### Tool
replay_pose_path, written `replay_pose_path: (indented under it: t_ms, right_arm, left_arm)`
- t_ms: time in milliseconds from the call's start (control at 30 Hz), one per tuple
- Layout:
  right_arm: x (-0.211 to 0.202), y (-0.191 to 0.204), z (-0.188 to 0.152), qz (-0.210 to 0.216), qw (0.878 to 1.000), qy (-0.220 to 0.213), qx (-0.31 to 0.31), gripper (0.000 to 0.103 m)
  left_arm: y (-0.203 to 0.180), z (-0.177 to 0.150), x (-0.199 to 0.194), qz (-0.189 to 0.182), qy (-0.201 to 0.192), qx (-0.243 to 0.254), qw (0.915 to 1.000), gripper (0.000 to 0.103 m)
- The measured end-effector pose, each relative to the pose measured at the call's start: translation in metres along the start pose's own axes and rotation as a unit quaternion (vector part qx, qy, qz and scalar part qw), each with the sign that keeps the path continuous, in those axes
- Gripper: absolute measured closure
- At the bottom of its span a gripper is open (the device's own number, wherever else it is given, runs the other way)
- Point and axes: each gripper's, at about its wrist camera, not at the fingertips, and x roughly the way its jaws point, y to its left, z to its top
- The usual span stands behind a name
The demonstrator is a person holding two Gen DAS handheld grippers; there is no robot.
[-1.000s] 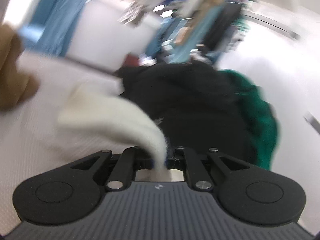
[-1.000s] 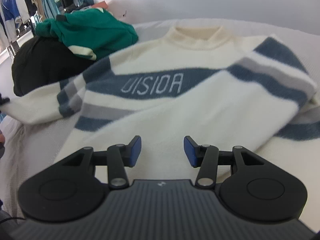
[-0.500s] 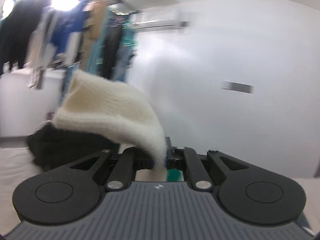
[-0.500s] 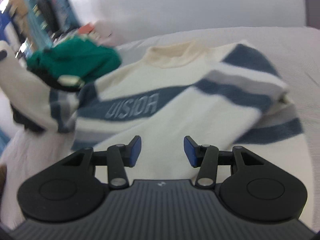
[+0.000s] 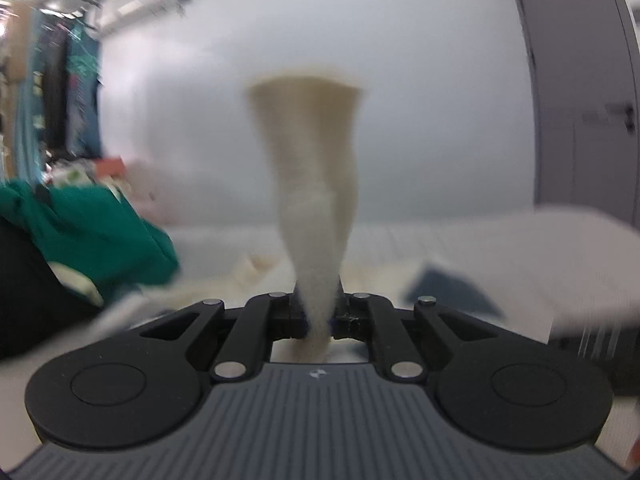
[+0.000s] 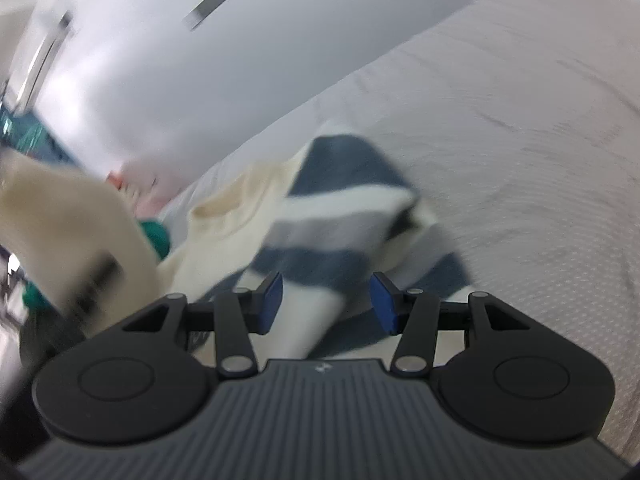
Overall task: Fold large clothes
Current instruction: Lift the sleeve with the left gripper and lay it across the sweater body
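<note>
A cream sweater with blue and grey stripes lies on the white bed. My left gripper is shut on its cream sleeve, which stands up in front of the camera, raised above the sweater body. The same raised sleeve shows blurred at the left of the right wrist view. My right gripper is open and empty, low over the striped folded part of the sweater, with its blue pads apart.
A green garment on a black one is piled at the left of the bed. The white bedspread stretches right. A grey wall and a door stand behind; hanging clothes at far left.
My left gripper has swung right with the sleeve, lifting it from beside the black pile to over the sweater. My right gripper has tilted and shifted right along the sweater, still open.
</note>
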Motion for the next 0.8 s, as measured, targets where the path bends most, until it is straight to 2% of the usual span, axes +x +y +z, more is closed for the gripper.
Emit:
replay_pose_path:
  t_ms: [100,200,267,400,433,500,533,600,633,700,800]
  right_arm:
    - [0.001,-0.018,0.005,-0.017,0.999,-0.020,0.038,0.051]
    - [0.001,-0.030,0.010,-0.028,0.997,-0.034,0.061,0.051]
    - [0.001,-0.034,0.011,-0.022,0.996,-0.037,0.072,0.051]
    - [-0.001,-0.030,0.011,-0.010,0.996,-0.049,0.068,0.051]
    - [-0.002,-0.029,0.010,-0.005,0.996,-0.053,0.066,0.051]
    - [-0.004,-0.026,0.011,-0.002,0.996,-0.061,0.058,0.051]
    - [-0.008,-0.026,0.010,-0.011,0.996,-0.072,0.055,0.051]
    - [-0.017,-0.022,0.010,-0.037,0.993,-0.102,0.045,0.051]
    - [-0.019,-0.020,0.010,-0.036,0.993,-0.107,0.042,0.051]
    - [-0.020,-0.016,0.009,-0.024,0.994,-0.105,0.032,0.051]
    - [-0.017,0.002,0.002,-0.027,0.996,-0.087,-0.017,0.051]
  left_arm:
    - [-0.016,-0.031,0.024,-0.018,0.048,0.010,0.9986,0.093]
    - [-0.022,-0.049,0.038,-0.032,0.078,0.016,0.9963,0.093]
    - [-0.013,-0.062,0.037,-0.033,0.085,0.019,0.9957,0.092]
    - [-0.010,-0.060,0.034,-0.049,0.098,0.007,0.9939,0.091]
    - [-0.003,-0.059,0.034,-0.059,0.106,-0.004,0.9925,0.088]
    - [0.012,-0.061,0.025,-0.098,0.135,-0.027,0.9855,0.054]
    - [0.014,-0.060,0.027,-0.117,0.162,-0.031,0.9793,0.050]
    - [0.008,-0.060,0.015,-0.128,0.182,-0.025,0.9747,0.049]
    - [0.010,-0.057,0.012,-0.136,0.187,-0.025,0.9725,0.049]
    - [0.023,-0.053,0.007,-0.163,0.195,-0.049,0.9658,0.049]
    - [0.047,-0.046,-0.001,-0.165,0.191,-0.076,0.9644,0.049]
